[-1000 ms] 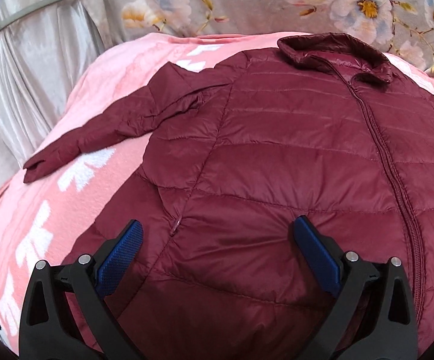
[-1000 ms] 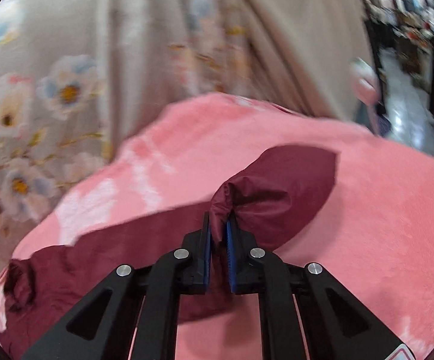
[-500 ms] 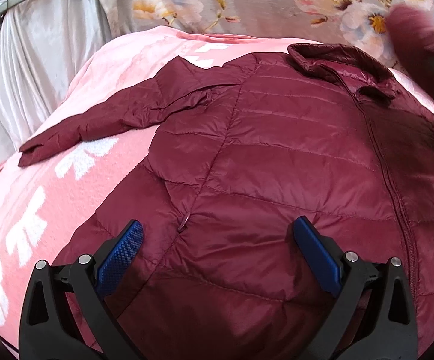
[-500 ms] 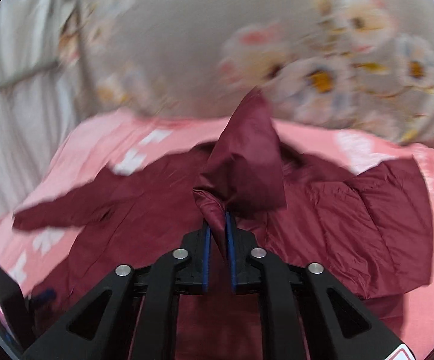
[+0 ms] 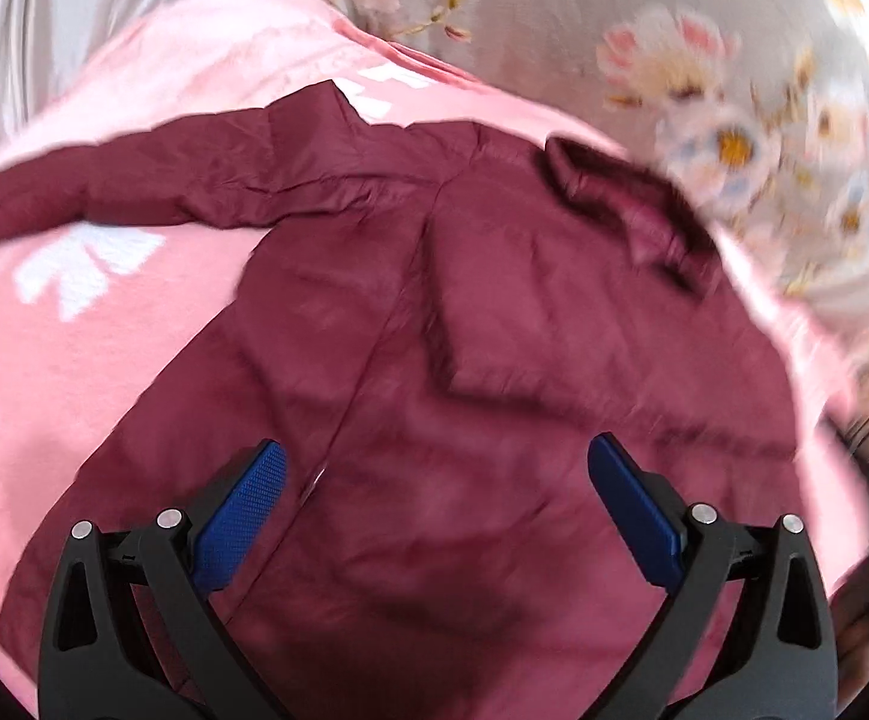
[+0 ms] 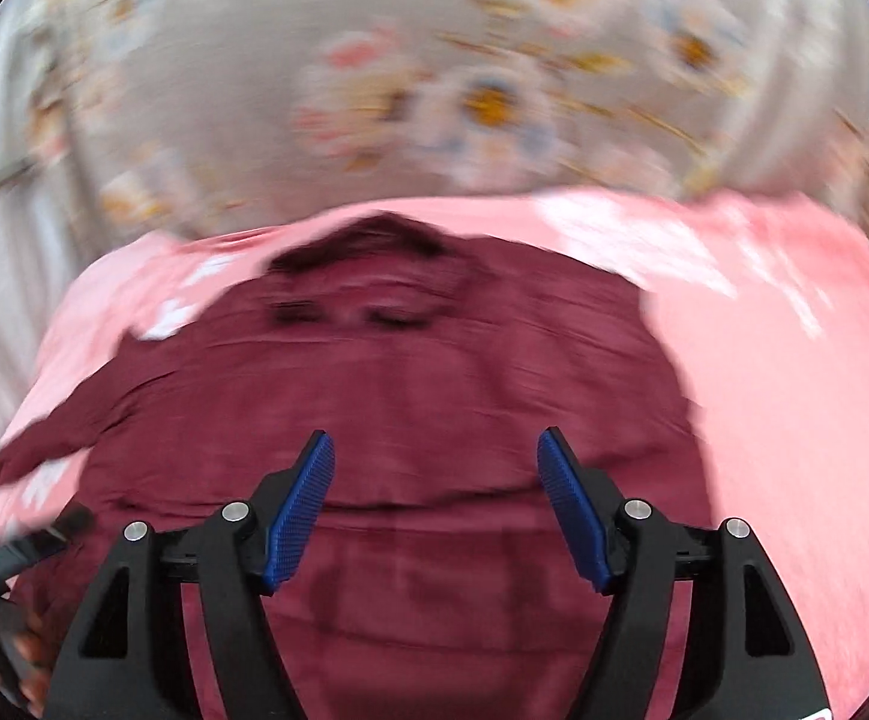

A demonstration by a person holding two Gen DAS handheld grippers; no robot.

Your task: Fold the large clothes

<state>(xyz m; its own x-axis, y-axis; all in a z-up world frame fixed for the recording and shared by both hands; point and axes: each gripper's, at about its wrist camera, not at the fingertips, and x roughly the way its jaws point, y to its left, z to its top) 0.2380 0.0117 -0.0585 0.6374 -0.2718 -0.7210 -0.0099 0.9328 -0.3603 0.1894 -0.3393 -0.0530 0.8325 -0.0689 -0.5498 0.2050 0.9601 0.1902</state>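
A maroon puffer jacket lies front up on a pink blanket, collar toward the far side. One sleeve lies folded across its chest. The other sleeve stretches out to the left over the blanket. My left gripper hovers open over the jacket's lower front, nothing between its pads. In the right wrist view the jacket fills the middle, blurred by motion. My right gripper is above it with its jaws opening and nothing between them.
A floral curtain hangs behind the bed, and a silvery drape stands at the left. Bare pink blanket lies right of the jacket. A black part of the other gripper shows at the lower left edge.
My right gripper carried the sleeve from the right side across over the jacket, then let it go and opened. The sleeve now lies on the chest. The left view has tilted and shifted.
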